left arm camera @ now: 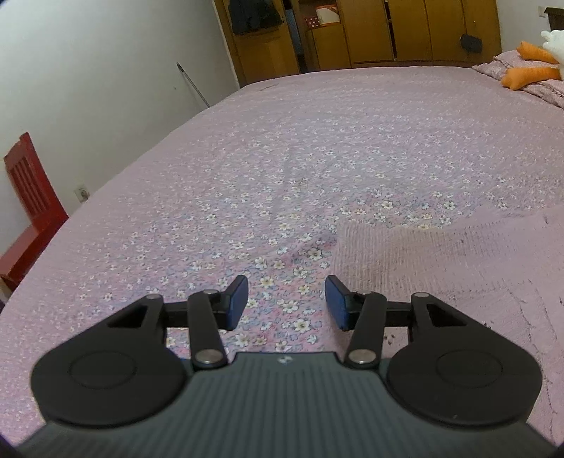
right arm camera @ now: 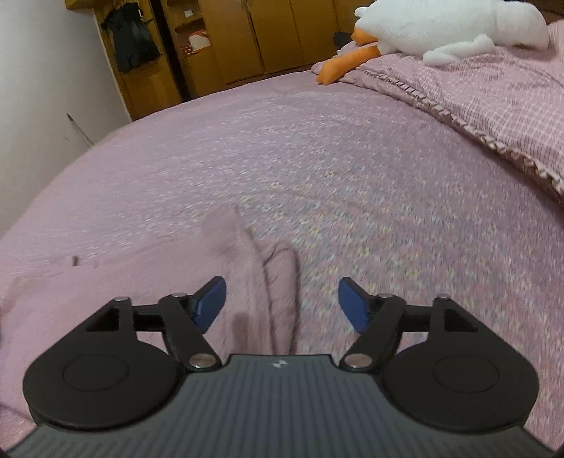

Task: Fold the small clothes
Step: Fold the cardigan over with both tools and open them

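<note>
A small dusty-pink knitted garment (left arm camera: 458,267) lies flat on the flowered pink bedspread (left arm camera: 282,158), to the right in the left wrist view. My left gripper (left arm camera: 286,303) is open and empty, just left of the garment's left edge. In the right wrist view the same garment (right arm camera: 148,278) fills the lower left, with a bunched fold running up between the fingers. My right gripper (right arm camera: 282,304) is open and empty, low over that right edge of the garment.
A white and orange plush toy (right arm camera: 451,31) lies on a folded pink blanket (right arm camera: 493,102) at the far right of the bed. Wooden wardrobes (left arm camera: 370,31) stand behind the bed. A red chair (left arm camera: 28,197) stands at the bed's left side by the white wall.
</note>
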